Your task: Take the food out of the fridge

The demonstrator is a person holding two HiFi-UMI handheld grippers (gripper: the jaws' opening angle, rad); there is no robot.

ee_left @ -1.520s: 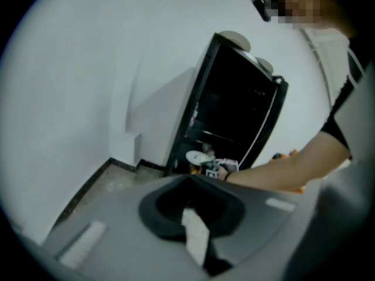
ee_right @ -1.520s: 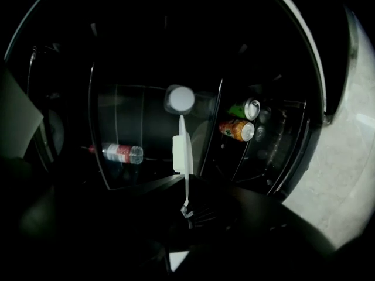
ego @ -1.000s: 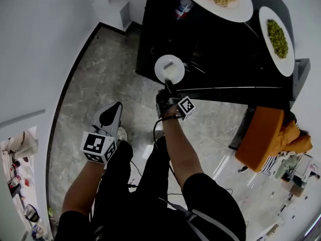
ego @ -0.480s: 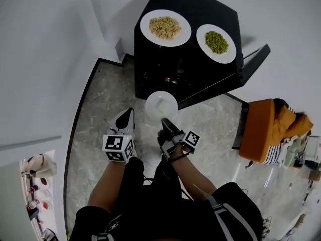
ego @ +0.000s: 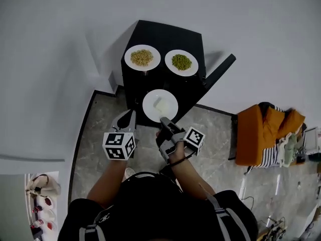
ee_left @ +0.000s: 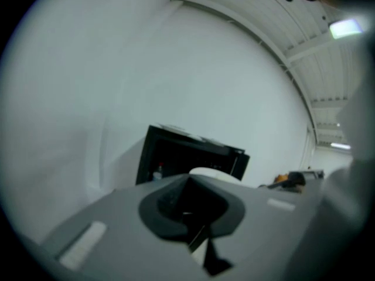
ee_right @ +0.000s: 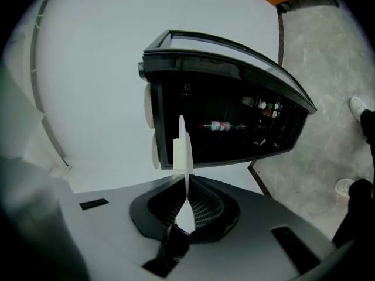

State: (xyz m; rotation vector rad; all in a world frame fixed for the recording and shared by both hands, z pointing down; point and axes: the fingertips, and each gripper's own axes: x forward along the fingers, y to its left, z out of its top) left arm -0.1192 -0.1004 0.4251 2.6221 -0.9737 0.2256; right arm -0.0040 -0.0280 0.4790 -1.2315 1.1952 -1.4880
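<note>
Plate [ego: 160,105] of food, near rim gripped in right claw [ego: 164,120]; fridge [ego: 165,34] top lies just beyond; left claw [ego: 130,117] closed, empty.

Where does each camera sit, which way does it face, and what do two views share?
Head view: on the person's head, facing steeply down at the black box-shaped fridge; arms, left gripper, right gripper show.
Left gripper view: on that gripper, facing the fridge over shut, empty jaws.
Right gripper view: on that gripper, facing the open fridge; jaws clamp a round white plate; white shoes show.
Shared: head and right gripper views show that plate.
</note>
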